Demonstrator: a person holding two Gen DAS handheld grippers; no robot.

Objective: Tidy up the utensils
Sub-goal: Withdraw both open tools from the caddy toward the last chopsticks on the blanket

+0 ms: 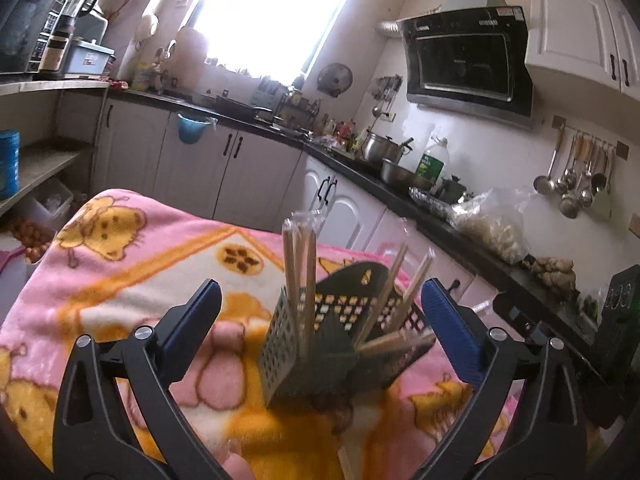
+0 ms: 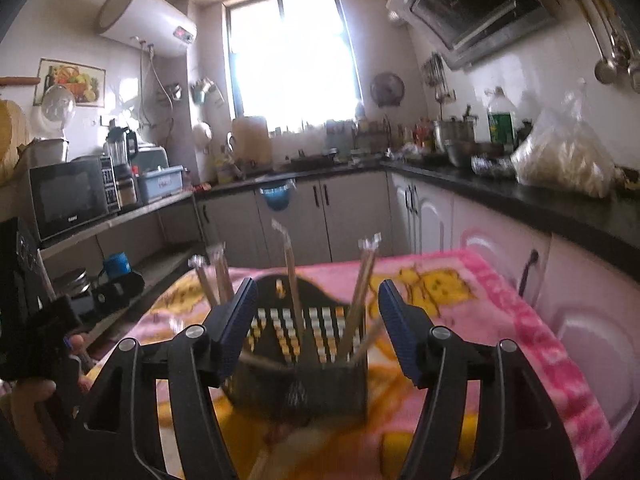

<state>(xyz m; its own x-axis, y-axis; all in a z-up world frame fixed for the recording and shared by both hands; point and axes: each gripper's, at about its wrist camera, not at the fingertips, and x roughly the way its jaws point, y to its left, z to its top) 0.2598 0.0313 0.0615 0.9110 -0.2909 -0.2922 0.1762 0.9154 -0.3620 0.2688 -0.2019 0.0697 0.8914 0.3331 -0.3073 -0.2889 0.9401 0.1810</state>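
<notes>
A black perforated utensil holder (image 1: 304,352) (image 2: 316,368) stands on a pink and yellow blanket (image 1: 120,264) (image 2: 500,320). Several wrapped wooden chopsticks (image 1: 300,280) (image 2: 294,284) stick up out of it, some leaning over its side. My left gripper (image 1: 320,328) is open wide, its blue pads either side of the holder and clear of it. My right gripper (image 2: 316,320) is open too, with the holder seen between its fingers and nothing pressed. The right gripper's body (image 1: 616,320) shows at the right edge of the left wrist view. A hand holding the left gripper (image 2: 36,332) shows at the left of the right wrist view.
A dark kitchen counter (image 1: 460,224) (image 2: 560,204) runs along the right with pots, a bottle and a plastic bag (image 1: 492,224) (image 2: 560,160). White cabinets (image 1: 224,168) line the far wall. Shelves (image 2: 120,216) with a microwave (image 2: 68,196) stand at left. Ladles (image 1: 576,176) hang on the wall.
</notes>
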